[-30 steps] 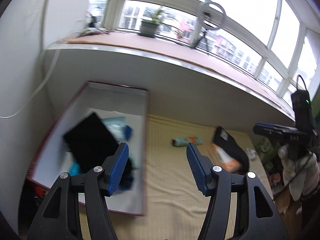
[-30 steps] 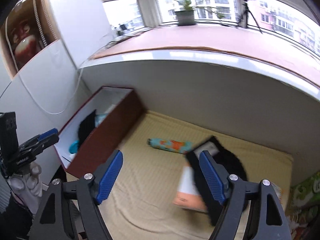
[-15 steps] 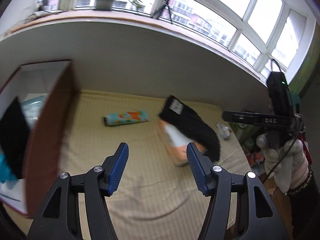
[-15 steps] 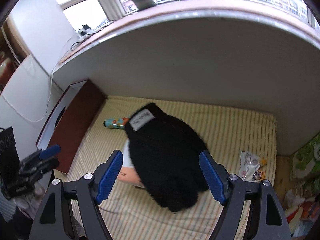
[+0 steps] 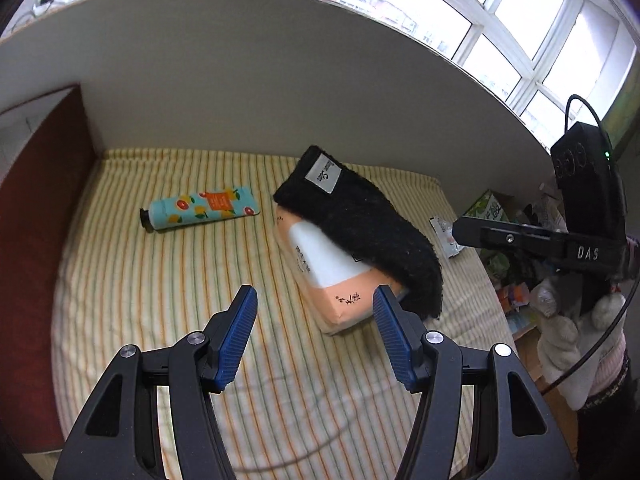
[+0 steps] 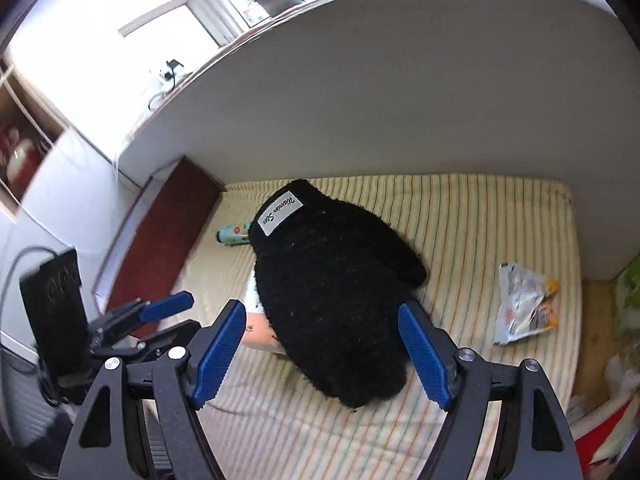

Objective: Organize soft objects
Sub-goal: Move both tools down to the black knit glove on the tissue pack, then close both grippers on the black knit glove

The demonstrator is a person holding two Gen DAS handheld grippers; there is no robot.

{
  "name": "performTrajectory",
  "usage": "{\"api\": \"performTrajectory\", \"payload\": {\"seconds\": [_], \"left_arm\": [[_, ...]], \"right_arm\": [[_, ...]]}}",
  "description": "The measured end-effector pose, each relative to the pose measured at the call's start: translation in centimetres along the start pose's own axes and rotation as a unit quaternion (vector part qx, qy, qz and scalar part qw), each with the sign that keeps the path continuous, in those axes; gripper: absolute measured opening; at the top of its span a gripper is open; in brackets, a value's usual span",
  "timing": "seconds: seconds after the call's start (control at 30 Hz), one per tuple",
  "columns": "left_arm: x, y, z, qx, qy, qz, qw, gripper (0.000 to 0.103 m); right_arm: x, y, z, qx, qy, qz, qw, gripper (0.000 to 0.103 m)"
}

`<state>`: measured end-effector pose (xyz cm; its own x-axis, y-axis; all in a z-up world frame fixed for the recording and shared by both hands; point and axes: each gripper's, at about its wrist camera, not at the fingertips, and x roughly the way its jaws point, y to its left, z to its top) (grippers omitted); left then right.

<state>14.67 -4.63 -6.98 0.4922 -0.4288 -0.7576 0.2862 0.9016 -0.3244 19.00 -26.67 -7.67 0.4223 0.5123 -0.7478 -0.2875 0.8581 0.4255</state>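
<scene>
A fuzzy black mitten (image 5: 360,226) with a white label lies draped over an orange and white tissue pack (image 5: 324,268) on the striped cloth. In the right wrist view the mitten (image 6: 332,300) fills the middle and hides most of the pack (image 6: 256,326). My left gripper (image 5: 314,338) is open and empty, just short of the pack's near corner. My right gripper (image 6: 322,354) is open and empty, its fingers straddling the mitten's near end from above. A teal hand cream tube (image 5: 200,208) lies to the left of the pack.
A dark red box (image 5: 36,216) stands at the left edge of the striped cloth (image 5: 160,300). A snack wrapper (image 6: 520,304) lies at the right. A white wall under the window sill backs the surface. The right gripper's body (image 5: 560,240) shows at the right edge.
My left gripper has swung right, from over the red box to the tissue pack. My right gripper has moved in closer over the black mitten. Both stayed open.
</scene>
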Motion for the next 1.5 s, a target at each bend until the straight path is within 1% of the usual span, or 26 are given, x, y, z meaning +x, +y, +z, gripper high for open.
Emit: {"api": "performTrajectory", "payload": {"seconds": [0.1,0.27,0.37,0.47,0.57,0.63,0.7,0.73,0.87,0.97,1.0,1.13,1.27,1.3,1.37,1.43,1.5], "left_arm": [[0.4,-0.1,0.1,-0.004,0.003,-0.004,1.0,0.06],[1.1,-1.3,0.4,-0.001,0.013,-0.013,0.9998,0.06],[1.4,-2.2,0.7,0.002,0.017,-0.021,0.9996,0.06],[1.7,-3.0,1.0,0.011,0.017,-0.017,0.9997,0.06],[2.2,-3.4,1.0,0.008,0.027,-0.018,0.9994,0.06],[2.7,-3.4,1.3,0.008,0.034,-0.019,0.9992,0.06],[3.3,-3.6,1.5,0.006,0.039,-0.016,0.9991,0.065],[3.8,-3.7,1.7,0.003,0.041,-0.016,0.999,0.065],[5.1,-4.0,2.0,-0.009,0.05,-0.018,0.9986,0.066],[5.6,-4.3,2.1,-0.003,0.047,-0.015,0.9988,0.071],[5.8,-4.7,2.3,0.0,0.046,-0.013,0.9988,0.071],[6.3,-5.5,2.7,0.009,0.044,-0.008,0.999,0.071],[6.9,-6.1,3.0,0.016,0.036,-0.007,0.9992,0.071],[7.3,-6.0,3.2,0.015,0.035,-0.008,0.9992,0.069],[7.2,-5.9,3.4,0.013,0.03,-0.014,0.9994,0.069],[7.8,-6.2,3.6,0.01,0.027,-0.017,0.9995,0.066],[7.9,-6.2,3.7,0.008,0.024,-0.016,0.9996,0.054]], "right_arm": [[0.7,-0.2,0.7,0.0,0.0,-0.004,1.0,0.075],[2.3,-1.9,2.4,0.018,-0.006,0.008,1.0,0.075],[4.2,-2.6,3.5,0.024,0.014,0.02,0.999,0.075],[5.5,-3.0,4.1,0.029,0.023,0.026,0.999,0.075],[6.5,-3.6,4.6,0.046,0.033,0.053,0.997,0.075],[6.9,-3.8,4.9,0.045,0.033,0.053,0.997,0.075],[7.2,-3.9,5.3,0.045,0.034,0.058,0.997,0.075],[7.4,-4.1,5.4,0.048,0.035,0.063,0.996,0.075],[8.0,-4.9,5.8,0.055,0.044,0.071,0.995,0.075],[8.5,-5.7,5.9,0.062,0.05,0.069,0.994,0.075],[8.6,-6.0,5.9,0.065,0.052,0.071,0.994,0.075],[9.5,-6.3,5.4,0.082,0.065,0.099,0.99,0.076],[9.7,-5.4,4.7,0.079,0.074,0.122,0.987,0.076],[9.7,-5.3,4.5,0.083,0.077,0.128,0.985,0.076],[9.7,-5.0,4.2,0.086,0.082,0.131,0.984,0.076],[9.5,-4.4,3.7,0.08,0.088,0.12,0.986,0.075],[9.2,-3.3,3.3,0.067,0.088,0.107,0.988,0.074]]}}
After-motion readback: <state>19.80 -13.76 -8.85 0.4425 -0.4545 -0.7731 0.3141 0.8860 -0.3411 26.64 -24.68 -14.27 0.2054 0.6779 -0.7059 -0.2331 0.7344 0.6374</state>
